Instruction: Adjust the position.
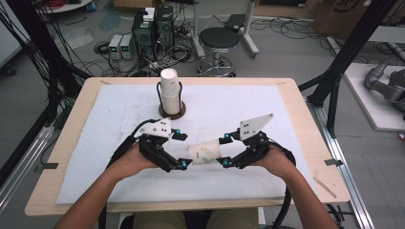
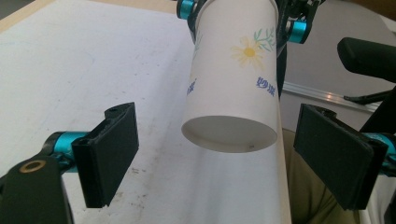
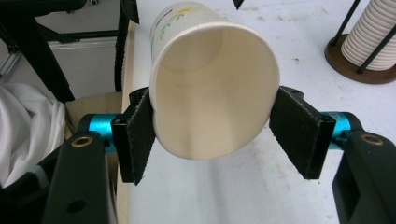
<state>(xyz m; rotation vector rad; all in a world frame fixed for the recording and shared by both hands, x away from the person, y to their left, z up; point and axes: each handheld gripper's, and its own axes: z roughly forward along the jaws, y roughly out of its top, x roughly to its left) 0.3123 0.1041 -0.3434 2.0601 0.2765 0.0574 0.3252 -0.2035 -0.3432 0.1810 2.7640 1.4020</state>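
Two tools meet: right tool (image 3: 212, 135) squeezes the paper cup (image 3: 212, 93); left tool (image 2: 219, 158) gapes around its base.

Cup (image 2: 231, 70): matt paper, flower print. Jaw pads: rough black foam. Gripper (image 3: 212, 135) pins: glossy teal metal. Table (image 1: 305, 114): wood rim, white sheet scuffed.

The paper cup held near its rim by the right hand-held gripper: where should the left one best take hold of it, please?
Probably at the base end. The paper cup lies sideways, closed bottom toward the open left hand-held gripper. The right hand-held gripper squeezes the rim oval, so close on the stiffer wall just behind the bottom.
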